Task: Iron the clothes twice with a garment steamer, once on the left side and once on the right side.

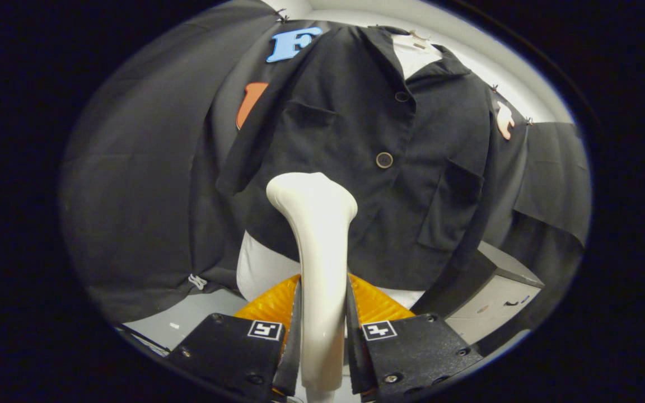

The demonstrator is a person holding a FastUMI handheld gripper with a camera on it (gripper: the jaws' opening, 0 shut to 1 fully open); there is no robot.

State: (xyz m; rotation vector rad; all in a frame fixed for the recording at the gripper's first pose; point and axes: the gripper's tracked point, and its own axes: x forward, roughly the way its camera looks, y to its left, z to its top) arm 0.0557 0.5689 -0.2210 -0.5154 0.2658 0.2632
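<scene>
Between the fingers of the gripper [322, 330]: slim, glossy white plastic garment steamer [318, 246], clamped on both sides along its neck by black pads backed with ribbed orange. Flared head pointing forward, just short of the lower front of the black button-up jacket [356, 145], slightly left of its button line. Probably light and rigid, but smooth and likely slippery; best held low on the straight neck, as now, not on the curved flare. Beyond the head: jacket hanging on a white form, soft, limp fabric, two buttons, chest pocket on the left panel, larger pocket on the right panel. Likely to give and swing under pressure. Farther out: black cloth wall, pale floor below, grey cabinet [496, 291] off right.
</scene>
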